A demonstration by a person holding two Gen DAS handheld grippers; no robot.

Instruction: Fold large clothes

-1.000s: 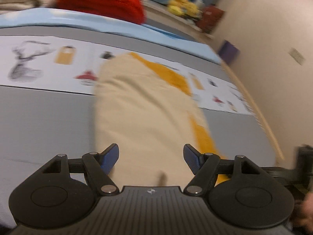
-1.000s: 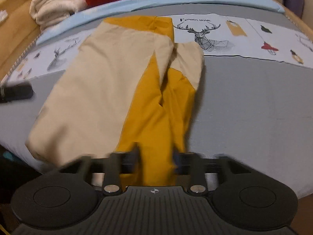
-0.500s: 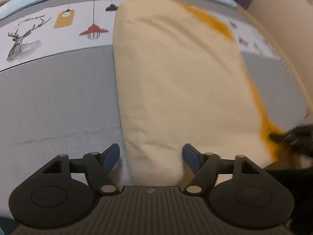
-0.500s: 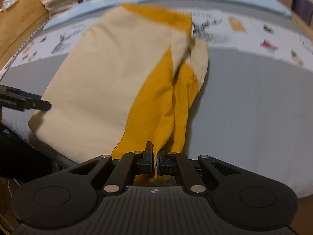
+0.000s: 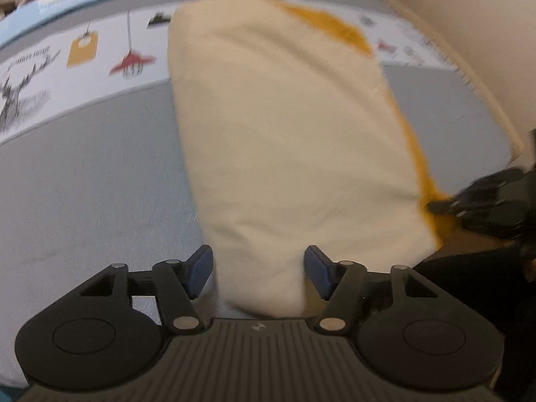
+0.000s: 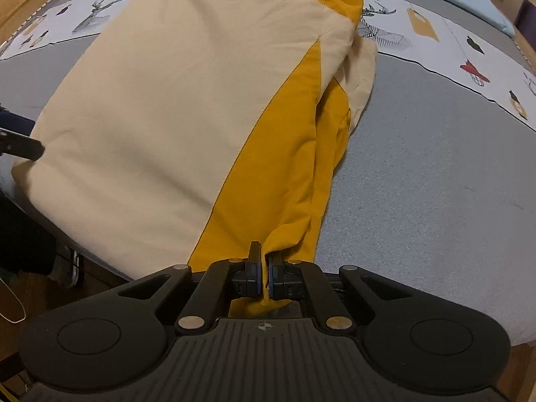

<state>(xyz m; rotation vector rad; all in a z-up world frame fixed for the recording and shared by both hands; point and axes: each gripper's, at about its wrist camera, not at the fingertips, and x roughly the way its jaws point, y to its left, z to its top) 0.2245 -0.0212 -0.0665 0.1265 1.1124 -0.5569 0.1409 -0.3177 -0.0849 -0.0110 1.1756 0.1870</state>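
Garment flat on bed, judged soft and light; right gripper pinching mustard hem at near edge; left gripper closing astride, not yet gripping, cream corner.

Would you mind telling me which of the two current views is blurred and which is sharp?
Left wrist view: motion-blurred, the cream and mustard garment and printed bedcover smeared; right wrist view: sharp, garment seams crisp; both bowed by fisheye, under warm indoor light.
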